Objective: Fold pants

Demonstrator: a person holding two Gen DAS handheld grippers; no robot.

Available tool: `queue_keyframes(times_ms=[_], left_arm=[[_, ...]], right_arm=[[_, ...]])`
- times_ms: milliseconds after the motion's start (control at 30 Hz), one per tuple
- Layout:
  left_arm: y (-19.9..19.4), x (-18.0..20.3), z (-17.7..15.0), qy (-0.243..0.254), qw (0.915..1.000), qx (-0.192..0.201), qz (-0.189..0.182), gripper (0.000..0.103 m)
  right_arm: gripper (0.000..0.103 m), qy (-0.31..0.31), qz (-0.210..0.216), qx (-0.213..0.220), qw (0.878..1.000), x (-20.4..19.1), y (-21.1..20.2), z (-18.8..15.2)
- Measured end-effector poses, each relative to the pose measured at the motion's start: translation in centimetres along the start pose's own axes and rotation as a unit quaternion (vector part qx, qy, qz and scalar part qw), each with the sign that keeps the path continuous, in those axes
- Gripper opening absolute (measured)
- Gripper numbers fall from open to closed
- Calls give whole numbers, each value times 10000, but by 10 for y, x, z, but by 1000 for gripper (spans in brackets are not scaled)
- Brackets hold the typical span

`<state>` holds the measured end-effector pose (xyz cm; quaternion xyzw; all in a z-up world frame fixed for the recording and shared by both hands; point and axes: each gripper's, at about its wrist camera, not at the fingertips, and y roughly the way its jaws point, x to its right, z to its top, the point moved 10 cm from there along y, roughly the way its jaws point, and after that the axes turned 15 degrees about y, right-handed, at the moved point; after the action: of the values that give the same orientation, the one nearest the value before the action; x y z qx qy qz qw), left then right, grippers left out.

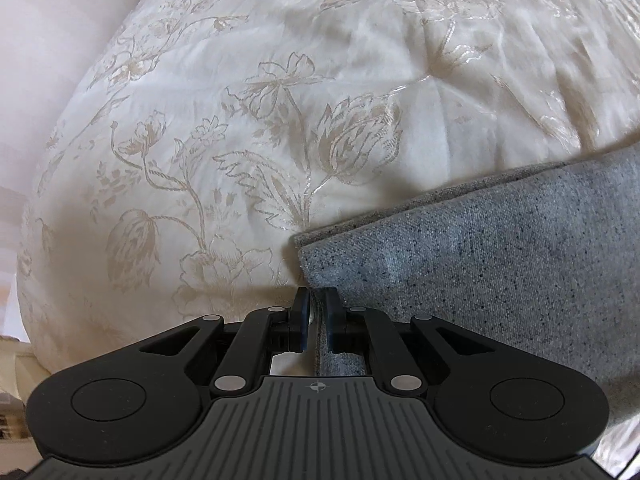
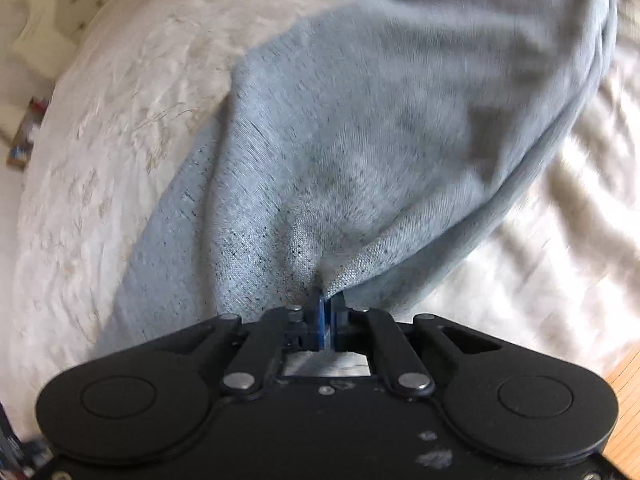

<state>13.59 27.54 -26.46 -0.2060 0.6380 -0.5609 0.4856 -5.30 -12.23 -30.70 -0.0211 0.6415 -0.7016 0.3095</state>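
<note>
- While both claws have cloth in them, the step in hand looks like carrying one part of the grey pants (image 1: 480, 248) over to make a fold on the cream floral bedspread (image 1: 200, 140).
- On the left, the left gripper (image 1: 318, 312) points steeply down at the near corner of the pants, where a doubled edge lies flat on the bedspread; its jaws stand nearly together with a thin edge of the grey fabric running between the pads, so it appears clamped on that edge.
- On the right, the right gripper (image 2: 326, 314) is fully closed on a pinch of the pants (image 2: 360, 140), and the cloth puckers into radiating creases at the fingertips and stretches away from it, lifted and tented over the bedspread (image 2: 100, 140).
- Blur across the right wrist view makes the far end of the garment hard to read; it may be the waistband or a leg end.
- Next, judging from this, the right claw needs to bring its pinch across and lower it onto the flat part, edges matched, while the left one pins its corner so nothing drags.
</note>
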Motion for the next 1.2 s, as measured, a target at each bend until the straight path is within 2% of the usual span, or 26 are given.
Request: queue_keyframes(times_ms=[33,167,267,300,333,400,567,733,867,967,1033,1100,1200], left_arm=[[1,0,0,-14,10000,-4,-4,9],[2,1,2,47,9999,-38,84,9],[-13,-2,4,-60,9997,50,218,9],[-21,-1,6,-112,9997,124,200,9],[-30,1,9,-143,9996,204,150,9],[-48,10,17,-130,9993,344,79,9],[-82,64,57,-65,9971,659,-366,9],[-106,147,100,47,9924,768,-960,9],[-106,212,116,286,9889,632,-1312,10],[-92,248,113,322,9884,273,-1458,10],[-80,261,108,363,9912,107,-1272,10],[-75,266,106,486,9930,101,-1067,9],[-75,271,106,550,9945,31,-886,9]], right_arm=[[3,-11,-57,-56,10000,6,-7,-4],[5,-179,-289,-201,9992,15,13,-12],[16,-187,-132,-257,9994,5,8,-7],[31,-303,-37,-240,9992,0,1,-4],[38,-483,8,-180,9987,-6,-5,1],[42,-883,82,-51,9960,-12,-21,10],[43,-1389,368,257,9893,-24,-41,50],[46,-1900,585,283,9796,-46,-27,100],[61,-2644,893,195,9601,-81,-11,138],[61,-3226,1023,74,9410,-107,5,160],[61,-3547,1120,-94,9282,-120,17,169],[61,-3879,1231,-254,9131,-132,30,176],[63,-4482,1393,-571,8811,-146,51,177]])
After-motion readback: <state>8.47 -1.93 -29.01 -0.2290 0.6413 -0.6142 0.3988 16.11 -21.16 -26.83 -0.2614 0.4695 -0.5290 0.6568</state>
